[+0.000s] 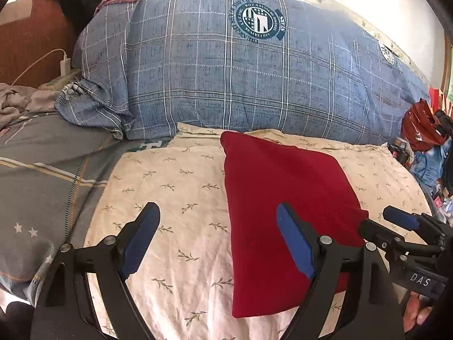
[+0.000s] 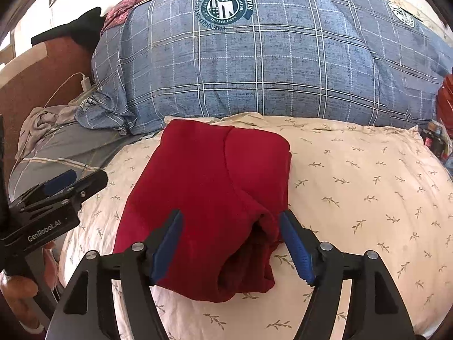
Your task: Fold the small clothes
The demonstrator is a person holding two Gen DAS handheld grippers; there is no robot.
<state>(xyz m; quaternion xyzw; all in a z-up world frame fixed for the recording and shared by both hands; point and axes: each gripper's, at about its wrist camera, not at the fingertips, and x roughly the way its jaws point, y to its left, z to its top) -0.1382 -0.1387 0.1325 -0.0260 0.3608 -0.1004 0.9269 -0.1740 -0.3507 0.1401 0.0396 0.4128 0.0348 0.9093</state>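
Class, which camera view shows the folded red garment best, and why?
The right wrist view: the red garment lies centred and shows its fold lines and the bunched near end between the open right gripper. In the left wrist view the left gripper finger covers part of the garment, which looks like a plain slab.

Red garment [image 2: 209, 187] folded into a compact rectangle, lying flat on the leaf-print sheet [image 2: 354, 175], just in front of the blue plaid pillow [image 2: 269, 56]. Near end bunched, layers visible.

The left gripper [image 1: 218, 226] hovers with jaws spread wide. The right gripper [image 2: 230, 235] sits just to its right, jaws likewise apart, clamping nothing.
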